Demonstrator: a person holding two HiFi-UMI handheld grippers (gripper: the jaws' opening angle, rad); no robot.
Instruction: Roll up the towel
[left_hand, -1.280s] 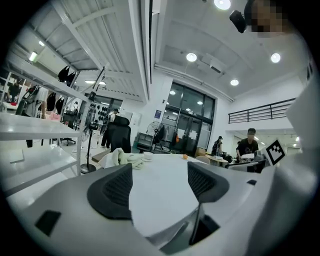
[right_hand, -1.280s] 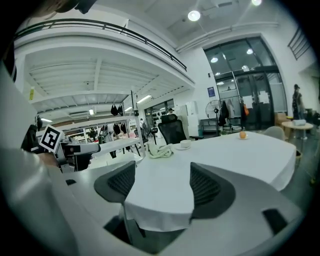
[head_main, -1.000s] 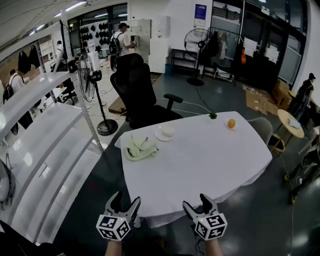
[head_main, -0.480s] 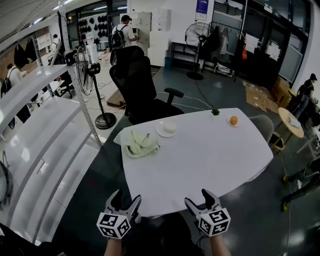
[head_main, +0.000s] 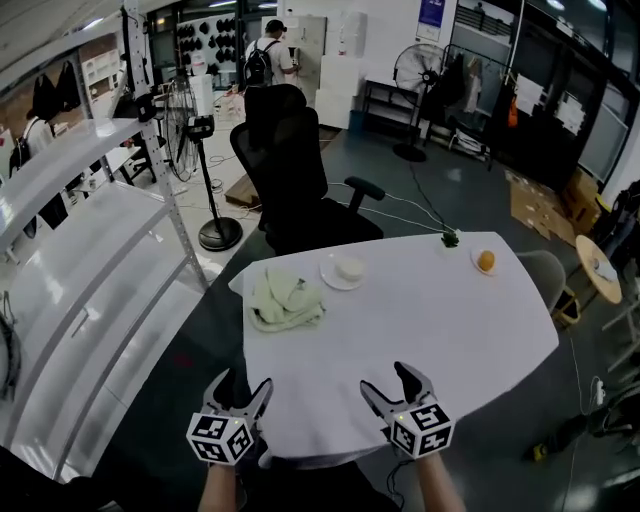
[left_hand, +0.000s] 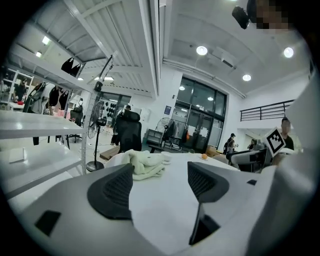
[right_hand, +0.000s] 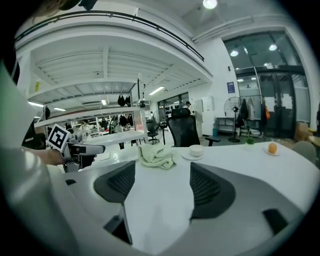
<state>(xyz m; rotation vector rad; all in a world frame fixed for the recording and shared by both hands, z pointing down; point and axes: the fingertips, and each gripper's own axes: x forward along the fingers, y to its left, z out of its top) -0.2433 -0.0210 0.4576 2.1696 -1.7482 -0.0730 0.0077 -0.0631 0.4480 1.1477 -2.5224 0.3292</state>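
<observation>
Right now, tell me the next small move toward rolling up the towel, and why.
Probably carry the left gripper and right gripper forward over the table to the towel. It lies crumpled near the table's far left edge, while both grippers hang open and empty at the near edge, well short of it. Nothing can be rolled until they reach it.

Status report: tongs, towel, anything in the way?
Left tongs and right tongs open, empty, at the near table edge. Towel crumpled, not rolled, far left on the table. Path clear; cup sits right of towel.
</observation>
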